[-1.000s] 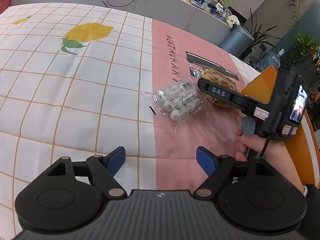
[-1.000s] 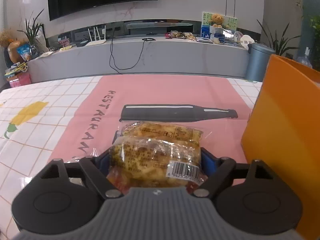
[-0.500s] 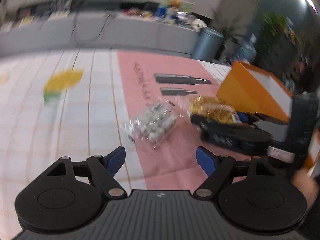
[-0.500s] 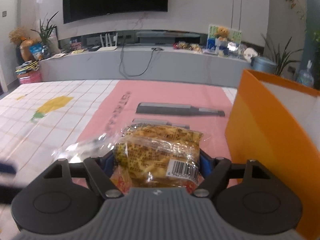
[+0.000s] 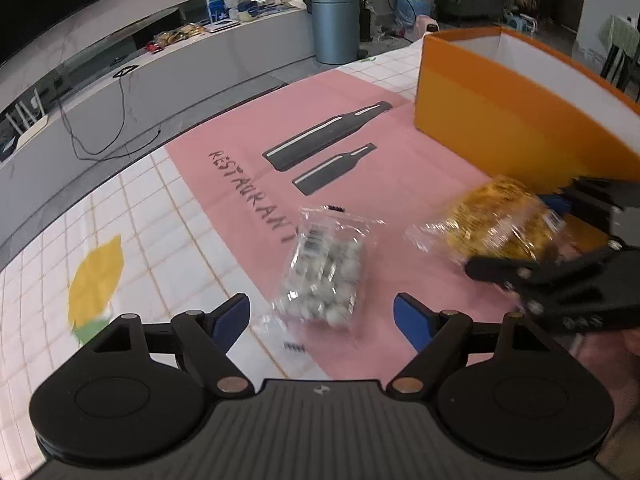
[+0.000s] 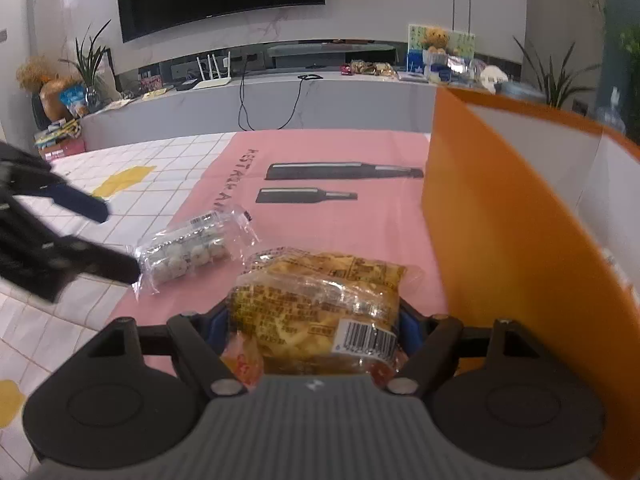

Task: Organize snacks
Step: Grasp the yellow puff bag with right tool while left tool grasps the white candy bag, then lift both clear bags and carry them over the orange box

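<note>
My right gripper (image 6: 314, 322) is shut on a yellow snack bag (image 6: 320, 304) in clear wrap, lifted off the pink cloth beside the orange box (image 6: 500, 248). The left wrist view shows the same yellow bag (image 5: 500, 224) in the right gripper (image 5: 520, 236), close to the orange box (image 5: 520, 120). A clear bag of small white round sweets (image 5: 324, 272) lies on the pink cloth just ahead of my left gripper (image 5: 322, 320), which is open with nothing between its blue pads. The right wrist view has the sweets bag (image 6: 188, 252) left of centre and the left gripper (image 6: 100, 236) beside it.
The table wears a cloth with a pink panel (image 5: 360, 168) printed with bottles and a white checked part with a lemon (image 5: 96, 284). Beyond the table edge runs a grey counter (image 6: 320, 100) with cables and clutter. A grey bin (image 5: 334, 26) stands behind.
My left gripper has rolled and swung round, so the sweets bag now lies straight ahead of it. My right gripper has carried the yellow bag up off the cloth, alongside the orange box.
</note>
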